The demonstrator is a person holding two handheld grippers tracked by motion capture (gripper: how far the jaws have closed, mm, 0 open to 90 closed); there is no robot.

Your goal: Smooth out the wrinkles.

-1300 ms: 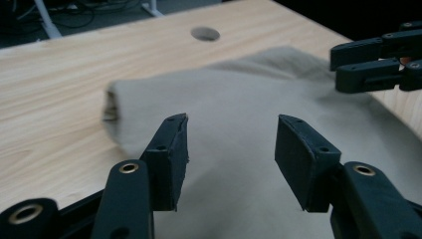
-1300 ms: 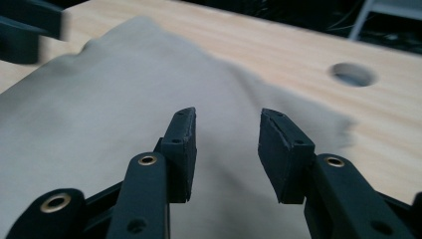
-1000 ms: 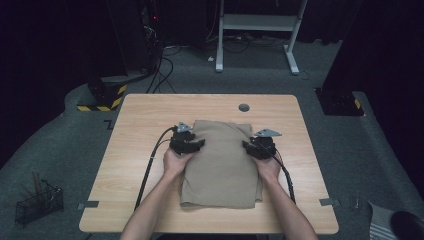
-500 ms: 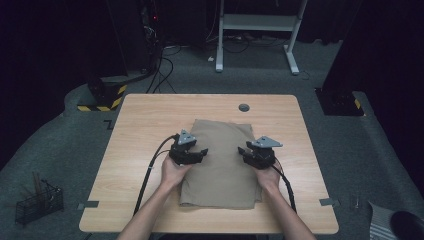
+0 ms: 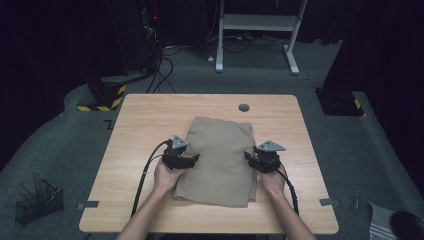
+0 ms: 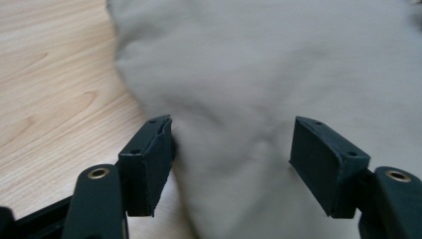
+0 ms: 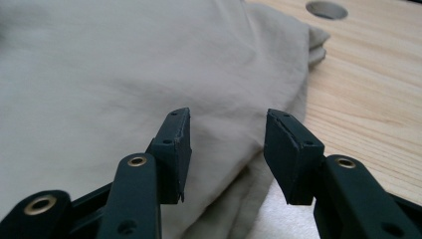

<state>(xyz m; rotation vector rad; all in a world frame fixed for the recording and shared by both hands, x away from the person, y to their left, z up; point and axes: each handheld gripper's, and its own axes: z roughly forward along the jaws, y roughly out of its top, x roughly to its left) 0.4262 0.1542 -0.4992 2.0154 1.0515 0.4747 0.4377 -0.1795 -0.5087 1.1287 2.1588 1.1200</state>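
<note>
**Beige cloth between two open grippers**

Beige folded cloth (image 5: 219, 159) lies at the centre of the wooden table (image 5: 140, 125), its long axis running from 12 o'clock to 6 o'clock.

Left gripper (image 5: 192, 159): positioned at the cloth's 9 o'clock edge. Its jaws have just been opening and stand wide apart. In the left gripper view the cloth (image 6: 278, 74) lies under and between the jaws; the pads do not press it. Nothing is held.

Right gripper (image 5: 248, 157): positioned at the cloth's 3 o'clock edge. Its jaws have just been opening and stand moderately apart. In the right gripper view the layered cloth edge (image 7: 278, 99) lies below the gap, ungripped.

Edges and room: bare tabletop lies at 9 o'clock and 3 o'clock of the cloth. A round cable hole (image 5: 243, 107) sits near the cloth's far corner at 12 o'clock. The cloth's near edge lies close to the table's 6 o'clock edge.
</note>
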